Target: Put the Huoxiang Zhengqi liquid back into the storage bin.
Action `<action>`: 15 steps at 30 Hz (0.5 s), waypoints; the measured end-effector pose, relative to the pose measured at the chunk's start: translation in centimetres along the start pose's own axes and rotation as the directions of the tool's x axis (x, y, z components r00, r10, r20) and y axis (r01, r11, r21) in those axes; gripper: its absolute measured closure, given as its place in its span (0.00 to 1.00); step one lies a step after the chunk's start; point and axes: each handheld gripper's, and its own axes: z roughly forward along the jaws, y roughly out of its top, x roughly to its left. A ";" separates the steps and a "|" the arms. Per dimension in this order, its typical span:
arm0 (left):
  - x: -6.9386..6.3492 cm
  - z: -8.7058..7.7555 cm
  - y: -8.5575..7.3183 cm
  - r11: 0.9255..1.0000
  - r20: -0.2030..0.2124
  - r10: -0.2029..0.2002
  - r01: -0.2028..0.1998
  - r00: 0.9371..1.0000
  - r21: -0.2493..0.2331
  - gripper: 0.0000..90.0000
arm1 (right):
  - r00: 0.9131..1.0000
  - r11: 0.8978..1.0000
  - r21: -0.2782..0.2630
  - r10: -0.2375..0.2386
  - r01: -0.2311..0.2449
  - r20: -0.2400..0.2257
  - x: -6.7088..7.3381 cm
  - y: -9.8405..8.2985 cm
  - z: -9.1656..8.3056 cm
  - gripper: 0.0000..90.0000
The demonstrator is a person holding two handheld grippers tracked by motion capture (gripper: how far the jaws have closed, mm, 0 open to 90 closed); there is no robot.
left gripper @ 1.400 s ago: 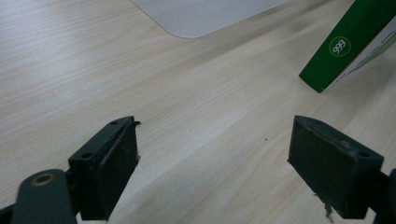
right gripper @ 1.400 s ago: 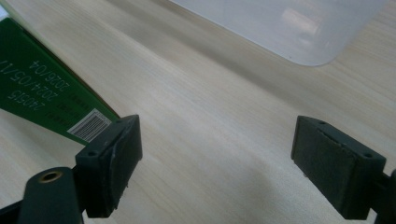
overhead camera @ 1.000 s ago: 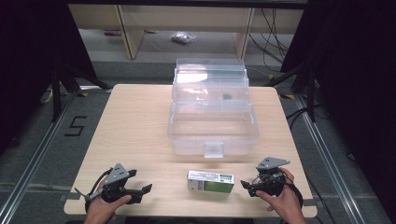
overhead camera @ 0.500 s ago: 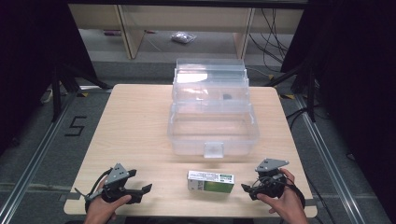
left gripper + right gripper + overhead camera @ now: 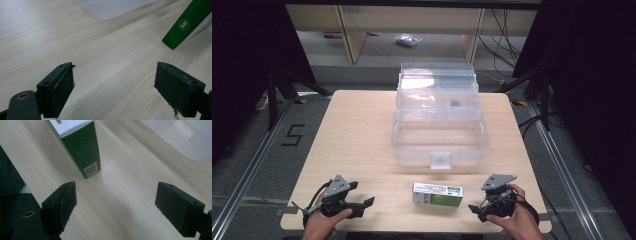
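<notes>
Jaws apart on both: the left gripper (image 5: 362, 204) rests unmoved on the counter (image 5: 362, 135), while the right gripper (image 5: 476, 209) has edged nearer the green-and-white carton (image 5: 437, 195), probably approaching it.

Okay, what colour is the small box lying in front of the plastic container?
Green and white carton, clearest in the right gripper view.
</notes>
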 end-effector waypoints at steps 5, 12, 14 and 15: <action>0.0 0.1 0.0 1.000 0.003 -0.005 0.005 1.000 -0.009 0.17 | 0.999 0.999 0.006 -0.050 0.050 -0.005 0.5 0.7 -0.6 0.20; 0.1 0.1 0.0 1.000 0.008 -0.003 0.003 1.000 -0.005 0.17 | 0.998 0.998 0.025 -0.064 0.064 -0.009 1.3 1.6 -1.0 0.20; 0.0 0.1 0.0 1.000 0.007 -0.005 0.005 1.000 -0.010 0.17 | 0.996 0.995 0.036 -0.091 0.092 -0.021 1.7 2.1 -0.7 0.20; 0.0 0.1 0.0 1.000 0.007 -0.005 0.005 1.000 -0.010 0.17 | 0.996 0.995 0.036 -0.091 0.092 -0.021 1.7 2.1 -0.7 0.20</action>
